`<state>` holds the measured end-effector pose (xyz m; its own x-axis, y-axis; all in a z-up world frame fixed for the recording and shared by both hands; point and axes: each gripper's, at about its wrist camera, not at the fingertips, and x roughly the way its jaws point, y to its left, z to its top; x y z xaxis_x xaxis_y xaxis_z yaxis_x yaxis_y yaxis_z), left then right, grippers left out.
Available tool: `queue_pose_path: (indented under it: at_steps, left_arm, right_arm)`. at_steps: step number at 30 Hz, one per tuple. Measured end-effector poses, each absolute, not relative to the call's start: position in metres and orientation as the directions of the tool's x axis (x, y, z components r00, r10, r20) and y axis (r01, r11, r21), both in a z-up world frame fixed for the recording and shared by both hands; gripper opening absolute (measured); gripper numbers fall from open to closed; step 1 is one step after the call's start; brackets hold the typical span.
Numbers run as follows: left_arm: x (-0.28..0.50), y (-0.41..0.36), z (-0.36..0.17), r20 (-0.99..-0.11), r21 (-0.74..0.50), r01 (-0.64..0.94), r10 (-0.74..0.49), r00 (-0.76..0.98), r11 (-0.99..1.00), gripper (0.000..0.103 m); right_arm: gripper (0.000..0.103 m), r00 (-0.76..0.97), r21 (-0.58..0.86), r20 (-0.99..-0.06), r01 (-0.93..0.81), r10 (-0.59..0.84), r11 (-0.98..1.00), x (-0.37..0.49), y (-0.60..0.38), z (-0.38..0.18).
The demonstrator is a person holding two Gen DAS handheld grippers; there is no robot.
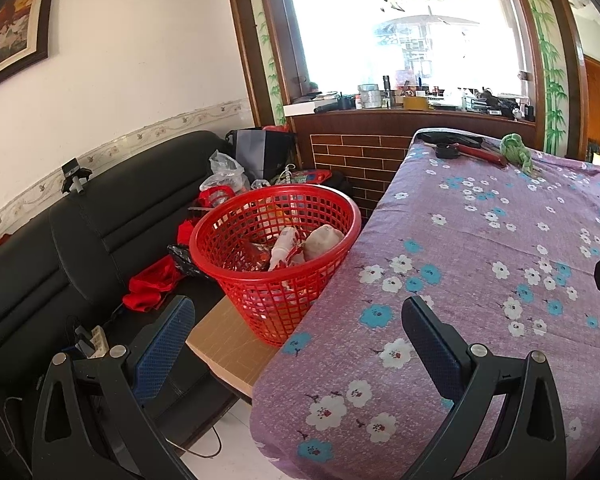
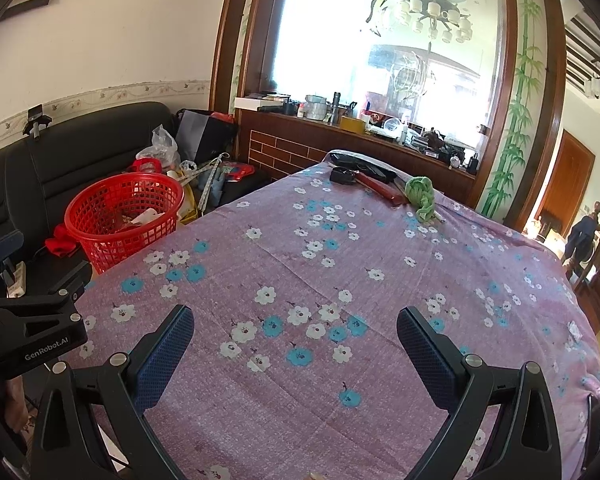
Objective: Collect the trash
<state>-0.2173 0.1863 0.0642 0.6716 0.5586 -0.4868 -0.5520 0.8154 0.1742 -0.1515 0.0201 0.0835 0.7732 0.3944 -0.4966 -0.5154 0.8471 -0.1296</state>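
A red mesh basket (image 1: 274,256) stands on a low wooden stand beside the table's left edge; it holds a white bottle (image 1: 283,246), crumpled wrappers and a pale wad. It also shows in the right wrist view (image 2: 124,216). My left gripper (image 1: 298,320) is open and empty, just in front of the basket, over the table's left edge. My right gripper (image 2: 294,328) is open and empty above the purple floral tablecloth (image 2: 340,280). The left gripper's body shows at the left of the right wrist view (image 2: 32,324).
At the table's far end lie a green cloth (image 2: 420,196), a red-handled tool (image 2: 380,188) and black items (image 2: 344,176). A black sofa (image 1: 80,240) with red cloth and bags is left of the basket. A cluttered wooden counter (image 1: 412,112) is behind.
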Motion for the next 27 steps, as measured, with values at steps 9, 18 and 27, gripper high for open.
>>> queue_pose_path:
  at_steps: [9,18,27]
  left_arm:
    - [-0.2163,0.1842,0.0608,-0.495,0.179,-0.542,0.552,0.671,0.821,0.103]
    - [-0.215,0.1852,0.0621,-0.495,0.18,-0.544,0.553,0.67,0.82,0.103]
    - [-0.215,0.185,0.0621,-0.495,0.18,-0.544,0.553,0.67,0.82,0.103]
  right_arm:
    - [0.103,0.768,-0.122,-0.505,-0.516,0.395,0.848,-0.1473,0.0153,0.083]
    - [0.103,0.766,-0.12,-0.507,-0.516,0.395,0.848,-0.1469,0.014,0.0823]
    - [0.103,0.766,-0.119,-0.508,-0.517,0.395,0.848,-0.147,0.0143,0.0825]
